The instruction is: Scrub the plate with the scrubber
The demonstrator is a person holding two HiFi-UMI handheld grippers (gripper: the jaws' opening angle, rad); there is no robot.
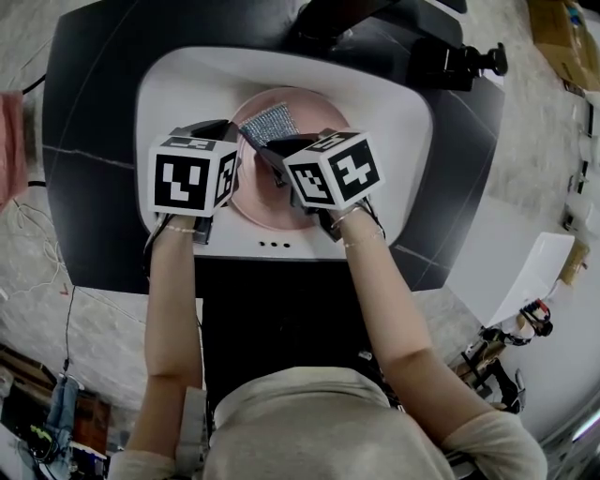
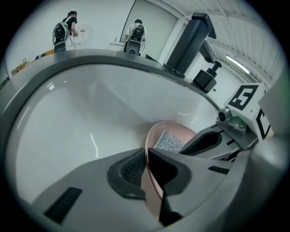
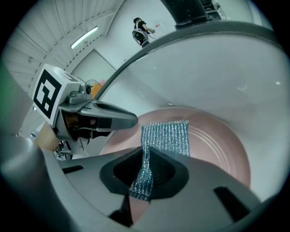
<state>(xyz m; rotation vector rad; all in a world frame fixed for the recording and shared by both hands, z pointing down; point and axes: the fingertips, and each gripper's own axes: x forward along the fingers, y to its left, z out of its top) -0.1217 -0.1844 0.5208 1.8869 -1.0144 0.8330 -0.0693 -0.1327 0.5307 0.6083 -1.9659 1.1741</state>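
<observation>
A pink plate [image 1: 262,202] lies tilted in the white sink [image 1: 187,84]. My left gripper [image 1: 238,137] is shut on the plate's left rim; in the left gripper view the rim [image 2: 146,181] is pinched edge-on between the pads. My right gripper [image 1: 274,152] is shut on a silver mesh scrubber [image 1: 270,122]. In the right gripper view the scrubber [image 3: 165,136] runs up from the jaws and lies flat on the plate [image 3: 217,145]. The left gripper [image 3: 113,118] reaches in just left of it. The left gripper view shows the scrubber [image 2: 168,141] inside the plate beside the right gripper's jaw.
The sink sits in a dark countertop [image 1: 94,112]. A black faucet [image 1: 328,23] and a black soap pump [image 1: 464,61] stand behind the basin. The basin wall [image 2: 90,108] curves round the plate. People stand far off in the room.
</observation>
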